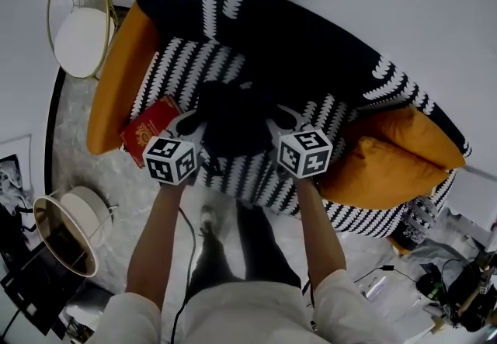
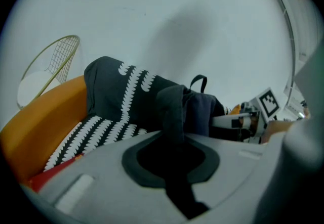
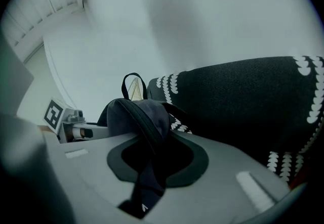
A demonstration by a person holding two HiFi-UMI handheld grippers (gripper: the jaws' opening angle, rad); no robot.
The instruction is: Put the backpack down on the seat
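Note:
The dark backpack (image 1: 233,119) hangs between my two grippers over the black-and-white patterned sofa seat (image 1: 159,74). Whether its bottom touches the seat is hidden. My left gripper (image 1: 186,133) is shut on the left shoulder strap (image 2: 172,112), which runs up out of its jaws to the backpack (image 2: 202,109). My right gripper (image 1: 286,123) is shut on the other strap (image 3: 149,134), and the backpack's top and carry loop (image 3: 132,82) show just beyond it. Each gripper sees the other across the bag: the right gripper (image 2: 253,114), the left gripper (image 3: 71,128).
A red book (image 1: 151,129) lies on the seat just left of the backpack. An orange armrest (image 1: 116,78) is at the left and orange cushions (image 1: 396,156) lie at the right. A gold wire chair (image 1: 78,20) and a round lamp (image 1: 70,226) stand on the floor at left.

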